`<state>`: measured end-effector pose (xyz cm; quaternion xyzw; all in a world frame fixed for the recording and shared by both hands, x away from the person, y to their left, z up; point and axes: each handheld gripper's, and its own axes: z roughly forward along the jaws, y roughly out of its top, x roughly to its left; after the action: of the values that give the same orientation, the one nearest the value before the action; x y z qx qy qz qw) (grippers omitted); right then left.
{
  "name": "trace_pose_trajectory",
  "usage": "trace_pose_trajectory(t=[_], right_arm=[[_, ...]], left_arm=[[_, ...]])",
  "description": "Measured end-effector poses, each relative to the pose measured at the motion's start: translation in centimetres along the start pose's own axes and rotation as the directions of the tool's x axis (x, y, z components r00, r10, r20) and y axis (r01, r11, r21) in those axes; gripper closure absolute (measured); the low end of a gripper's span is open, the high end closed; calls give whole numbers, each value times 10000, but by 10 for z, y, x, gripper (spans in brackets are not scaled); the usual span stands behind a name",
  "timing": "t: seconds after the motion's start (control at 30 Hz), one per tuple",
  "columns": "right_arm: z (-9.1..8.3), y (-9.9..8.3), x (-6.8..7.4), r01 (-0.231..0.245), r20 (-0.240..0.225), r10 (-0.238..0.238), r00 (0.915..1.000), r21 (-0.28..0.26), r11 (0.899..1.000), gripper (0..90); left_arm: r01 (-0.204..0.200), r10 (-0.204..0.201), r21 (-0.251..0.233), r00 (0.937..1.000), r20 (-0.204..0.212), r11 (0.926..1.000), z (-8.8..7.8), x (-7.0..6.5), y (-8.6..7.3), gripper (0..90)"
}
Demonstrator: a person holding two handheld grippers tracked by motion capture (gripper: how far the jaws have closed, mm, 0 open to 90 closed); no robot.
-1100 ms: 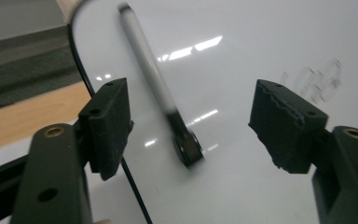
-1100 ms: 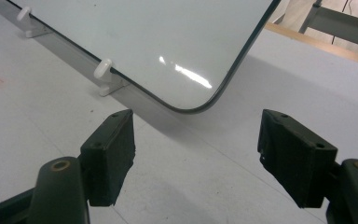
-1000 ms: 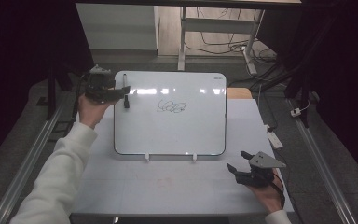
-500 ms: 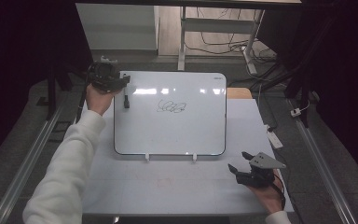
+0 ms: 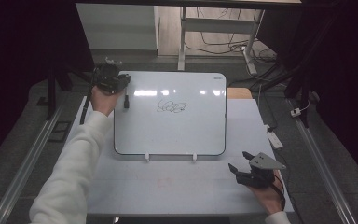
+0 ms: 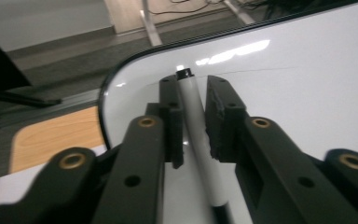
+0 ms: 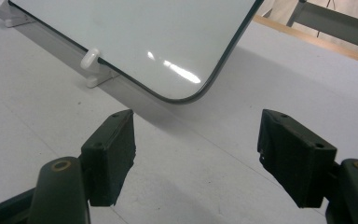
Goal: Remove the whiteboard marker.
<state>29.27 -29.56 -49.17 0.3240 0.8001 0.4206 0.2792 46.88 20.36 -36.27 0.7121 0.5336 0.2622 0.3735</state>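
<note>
Whiteboard [image 5: 169, 130] flat on table [image 5: 168, 186]. Left gripper [image 6: 192, 105] at ten o'clock, jaws just closed onto marker [image 6: 193, 121]: light, rigid, slick barrel; best pinched mid-barrel, below cap. Right gripper [image 7: 196, 154] at five o'clock, spread, empty.

A wooden board [image 5: 238, 93] peeks out at the counter's [image 5: 168, 186] far right edge, a white power strip [image 5: 275, 139] lies off its right edge, and cables [image 5: 214, 32] trail across the floor beyond.

Marker [image 5: 126, 101] on whiteboard [image 5: 177, 133], left edge.
</note>
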Motion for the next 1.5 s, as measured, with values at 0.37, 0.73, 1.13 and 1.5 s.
trace_pose_trajectory(t=[0.37, 0.73, 1.13, 1.5], right_arm=[[-2, -1, -2, -31, 189, 33, 9998, -98, 9999, 277], [-3, 1, 1, -48, 107, 52, 9999, -388, 9992, 281], [-3, 15, 12, -581, -925, 482, 9945, -1074, 9925, 285], [13, 45, 39, -916, -2681, 553, 9618, -1247, 9880, 291]], left_arm=[[-596, 613, -416, 9973, 414, 9974, -23, 0, -1, 814], [-1109, 1289, -1141, 9779, 1647, 9873, -56, -10, -15, 814], [-2170, 2567, -1521, 9072, 3334, 9643, -72, -61, -48, 814], [-3346, 3750, -1710, 7933, 4797, 9267, -69, -134, -76, 813]])
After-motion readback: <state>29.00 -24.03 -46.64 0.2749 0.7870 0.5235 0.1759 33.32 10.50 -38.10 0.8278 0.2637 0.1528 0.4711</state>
